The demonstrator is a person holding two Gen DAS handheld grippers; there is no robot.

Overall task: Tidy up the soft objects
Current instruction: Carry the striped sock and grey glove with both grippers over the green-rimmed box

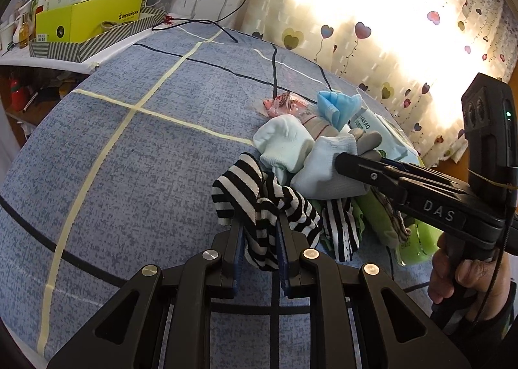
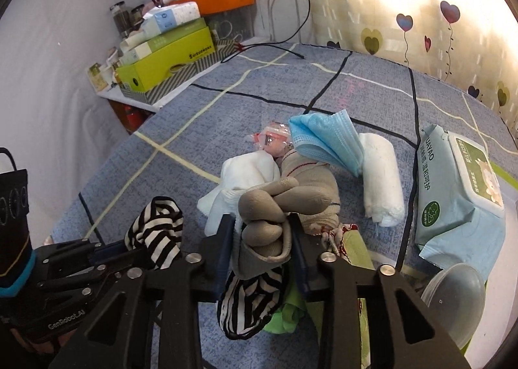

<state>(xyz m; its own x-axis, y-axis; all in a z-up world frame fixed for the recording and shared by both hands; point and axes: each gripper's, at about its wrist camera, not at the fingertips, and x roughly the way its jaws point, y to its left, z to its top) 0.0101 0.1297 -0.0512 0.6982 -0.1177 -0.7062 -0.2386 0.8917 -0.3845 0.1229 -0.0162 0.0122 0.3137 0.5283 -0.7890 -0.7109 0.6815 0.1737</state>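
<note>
My left claw (image 1: pixel 259 239) was clamped on the striped sock (image 1: pixel 259 210), which lay at the near edge of the pile of soft things (image 2: pixel 291 174). My right claw (image 2: pixel 262 239) had closed around the rubbery fingers of the grey work glove (image 2: pixel 275 207) on top of that pile, just in front of the blue face mask (image 2: pixel 327 139). I judged the risk was tangling: the glove lay across the white sock (image 2: pixel 242 174) and a second striped piece (image 2: pixel 249 301), so lifting might drag neighbours along, or the slick fingertips might slip free.
</note>
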